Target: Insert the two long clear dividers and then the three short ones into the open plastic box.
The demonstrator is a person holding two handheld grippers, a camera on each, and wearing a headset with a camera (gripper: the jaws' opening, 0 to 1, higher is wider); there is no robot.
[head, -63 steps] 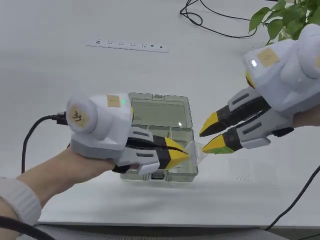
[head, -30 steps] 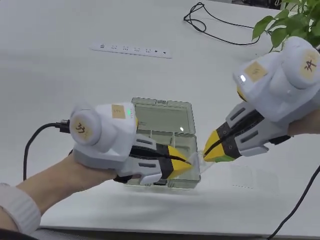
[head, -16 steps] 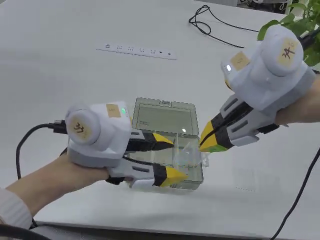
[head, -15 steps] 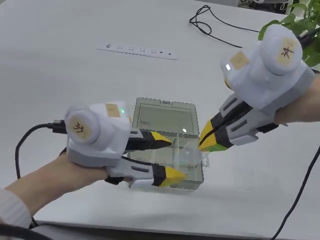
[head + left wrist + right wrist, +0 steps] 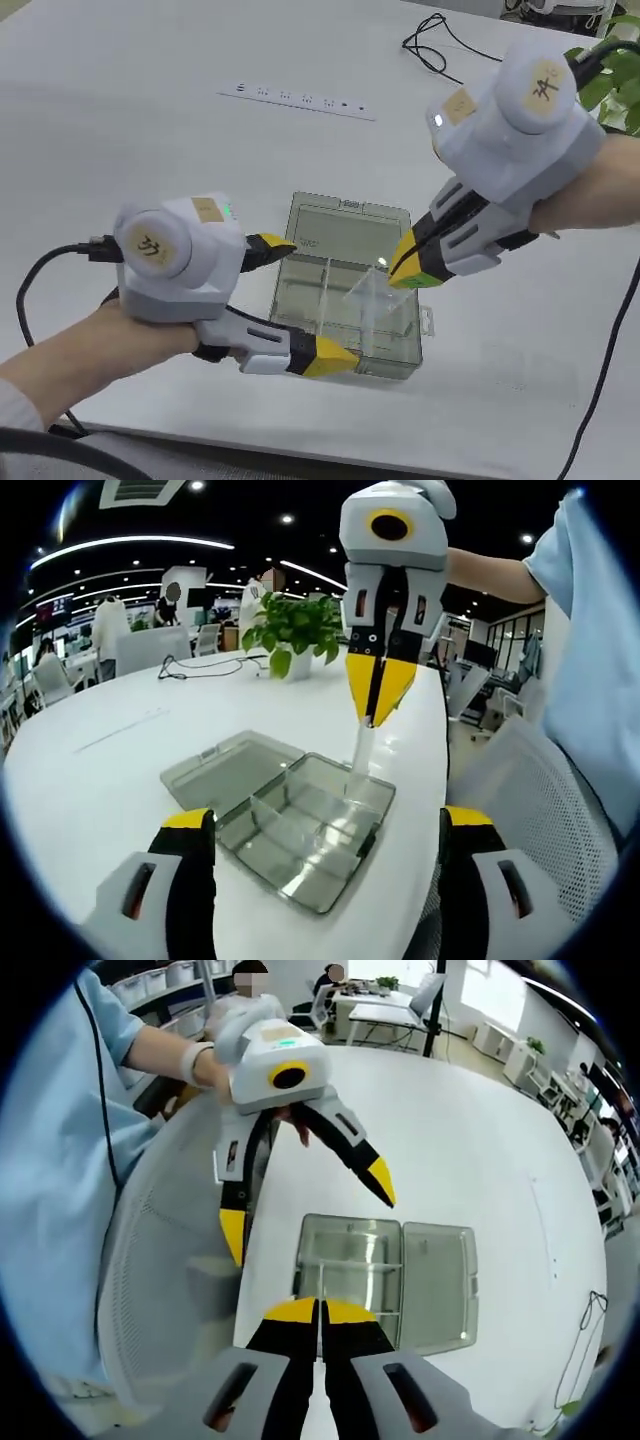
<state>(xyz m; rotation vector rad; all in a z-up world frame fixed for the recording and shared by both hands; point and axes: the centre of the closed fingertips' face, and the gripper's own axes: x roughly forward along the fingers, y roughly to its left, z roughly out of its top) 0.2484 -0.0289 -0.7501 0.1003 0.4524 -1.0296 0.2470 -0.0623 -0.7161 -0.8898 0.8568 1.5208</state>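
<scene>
Alignment matters most: right claw point(image 5: 405, 272) is clamped on a thin clear plastic divider point(image 5: 372, 296) hanging into the open clear plastic box point(image 5: 340, 228) on the white surface point(image 5: 150, 120); bottom contact unclear. I'd square it to the box walls, then press straight down. Right claw points steeply down from above; left claw point(image 5: 308, 298), jaws wide apart and empty, sits low by the box's near-left corner.

The clear box point(image 5: 395, 362) is laid open, its lid point(image 5: 345, 228) flat behind it. A clear divider point(image 5: 372, 292) is held tilted, its lower edge dipped into the box's right part. A second divider point(image 5: 322, 290) is seated upright inside.
</scene>
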